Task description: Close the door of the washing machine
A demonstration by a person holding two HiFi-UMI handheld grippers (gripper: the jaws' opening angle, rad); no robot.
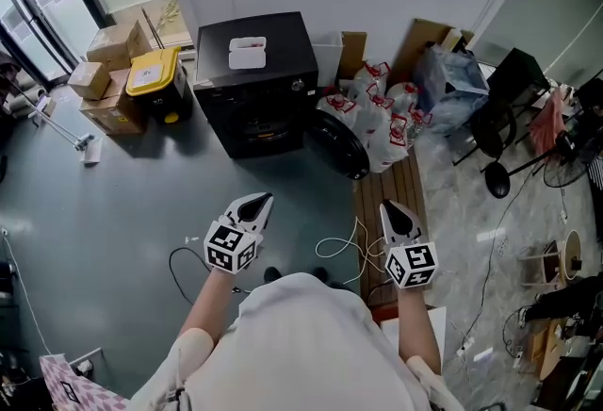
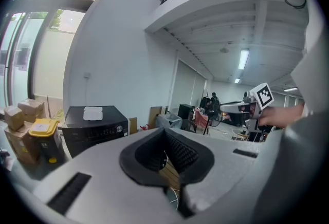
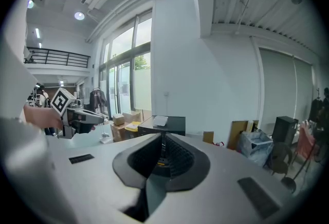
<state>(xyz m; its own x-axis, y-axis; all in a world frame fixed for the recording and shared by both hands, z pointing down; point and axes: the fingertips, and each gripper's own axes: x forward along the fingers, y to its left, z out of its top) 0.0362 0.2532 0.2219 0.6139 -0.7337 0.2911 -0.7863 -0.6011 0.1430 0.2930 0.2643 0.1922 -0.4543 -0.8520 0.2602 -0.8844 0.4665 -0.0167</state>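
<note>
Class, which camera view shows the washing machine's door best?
The head view: the door stands swung open beside the washing machine. The left gripper view shows only the machine's top and control panel; the right gripper view shows only its top, with no door.

Seen along my left claw [image 2: 164,129], the washing machine [image 2: 95,125] has its lower front hidden behind my own jaws; along my right claw [image 3: 162,133], nearly all its front. The white thing [image 1: 248,53] on top is too small to name.
</note>
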